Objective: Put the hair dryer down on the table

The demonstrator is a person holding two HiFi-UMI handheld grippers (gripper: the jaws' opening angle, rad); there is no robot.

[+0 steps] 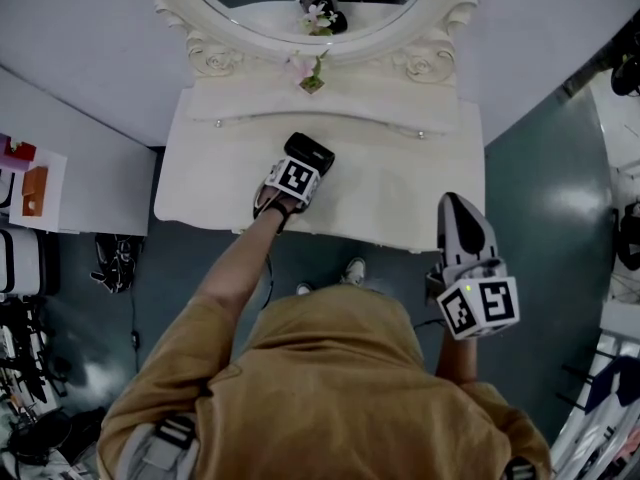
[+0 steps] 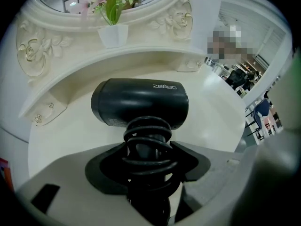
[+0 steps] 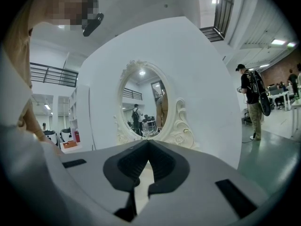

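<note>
Gripping: the left gripper (image 2: pixel 148 160) has its jaws closed on the hair dryer (image 2: pixel 141 108) at the handle, over the cord (image 2: pixel 146 138) coiled round it.
Dryer: the black barrel lies crosswise, low over the white tabletop (image 2: pixel 221 121); I cannot tell whether it touches.
Handling: likely a stiff, smooth shell, top-heavy at the barrel. The coiled cord adds purchase but may shift, so the handle is the place to hold.
Right gripper (image 3: pixel 148 142): jaws closed, empty, facing the mirror (image 3: pixel 143 102).

Black hair dryer (image 2: pixel 139 108), cord coiled round handle, over white table (image 2: pixel 221 112).
</note>
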